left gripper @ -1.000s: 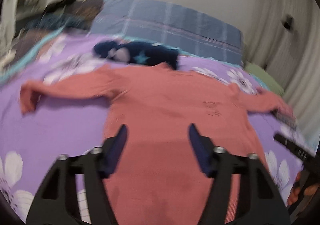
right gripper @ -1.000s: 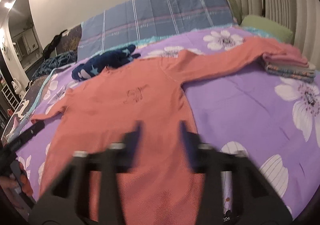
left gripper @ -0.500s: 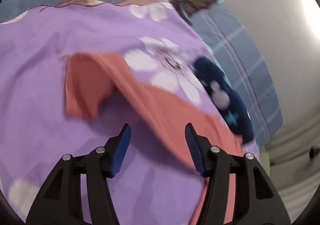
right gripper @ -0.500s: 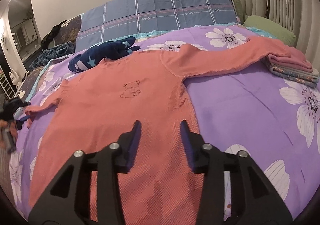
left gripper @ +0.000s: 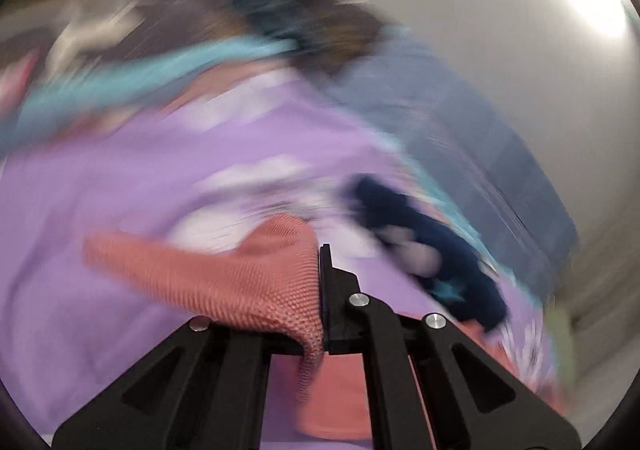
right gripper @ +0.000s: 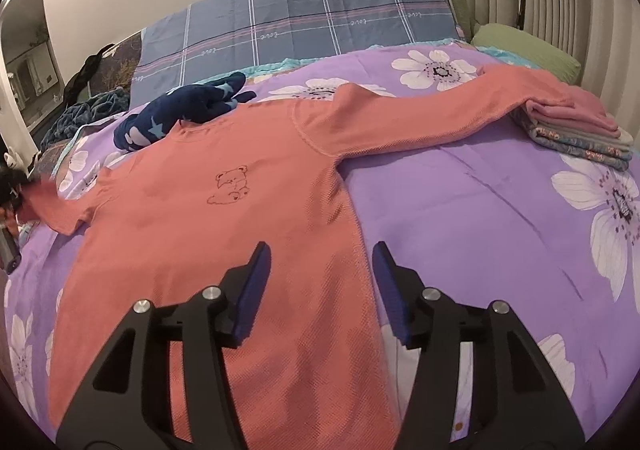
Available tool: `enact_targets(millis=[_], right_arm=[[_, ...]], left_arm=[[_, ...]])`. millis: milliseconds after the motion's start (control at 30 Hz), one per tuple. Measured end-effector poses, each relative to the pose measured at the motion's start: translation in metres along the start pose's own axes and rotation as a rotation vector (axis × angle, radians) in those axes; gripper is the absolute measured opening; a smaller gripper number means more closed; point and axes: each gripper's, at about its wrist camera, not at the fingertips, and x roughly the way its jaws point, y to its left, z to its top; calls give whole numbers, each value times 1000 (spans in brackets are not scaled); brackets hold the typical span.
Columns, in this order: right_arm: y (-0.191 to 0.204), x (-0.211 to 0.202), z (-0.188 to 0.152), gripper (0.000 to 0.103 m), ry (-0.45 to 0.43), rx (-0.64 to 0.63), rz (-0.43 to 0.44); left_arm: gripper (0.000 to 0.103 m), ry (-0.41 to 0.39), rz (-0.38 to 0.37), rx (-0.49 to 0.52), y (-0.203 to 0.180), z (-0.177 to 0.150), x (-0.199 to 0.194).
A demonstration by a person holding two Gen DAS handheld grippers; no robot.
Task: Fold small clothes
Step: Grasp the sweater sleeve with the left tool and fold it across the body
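A salmon long-sleeved shirt (right gripper: pixel 224 210) with a small bear drawing lies flat, front up, on the purple flowered bedspread (right gripper: pixel 480 210). My left gripper (left gripper: pixel 320 282) is shut on the shirt's left sleeve (left gripper: pixel 224 282), which drapes over its left finger; the view is blurred. In the right wrist view the left gripper (right gripper: pixel 12 194) shows at the far left edge, holding that sleeve end. My right gripper (right gripper: pixel 320 290) is open and empty, above the shirt's lower right edge. The right sleeve (right gripper: pixel 440 118) stretches out onto a stack of folded clothes.
A dark blue garment with stars (right gripper: pixel 180 110) lies by the shirt's collar. Folded clothes (right gripper: pixel 580 130) are stacked at the right. A blue plaid pillow (right gripper: pixel 300 22) and a green pillow (right gripper: pixel 524 46) are at the head of the bed.
My left gripper has closed on the left sleeve end and lifted it. My right gripper has opened wider and stayed over the shirt's lower right side.
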Motion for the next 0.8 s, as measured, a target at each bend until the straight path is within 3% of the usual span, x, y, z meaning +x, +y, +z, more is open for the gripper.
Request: enact_targets(millis=[67, 133, 167, 200, 267, 333, 400, 500, 633, 800], right_arm=[[-1, 2, 0, 54, 4, 13, 9], [-2, 2, -1, 54, 2, 20, 16], [-3, 1, -2, 55, 2, 20, 16], [-4, 0, -3, 56, 3, 18, 13], [-9, -1, -4, 57, 6, 17, 3], [-15, -3, -5, 58, 6, 23, -10], [-23, -6, -5, 58, 8, 26, -26], [-30, -6, -3, 58, 5, 13, -52], [-24, 3, 5, 59, 14, -5, -33], [19, 17, 23, 58, 32, -104, 83]], left_arm=[[3, -37, -92, 236, -80, -16, -19], [8, -26, -160, 430, -140, -45, -27], [25, -4, -188, 527, -168, -65, -27], [51, 21, -210, 610, -191, -87, -27], [70, 83, -259, 770, -228, -141, -22], [71, 168, -271, 931, -249, -194, -13], [71, 223, -255, 1031, -253, -226, -7], [74, 228, -198, 1064, -236, -242, -6], [86, 209, -155, 924, -188, -207, -25], [92, 149, -23, 833, -128, -172, -37]])
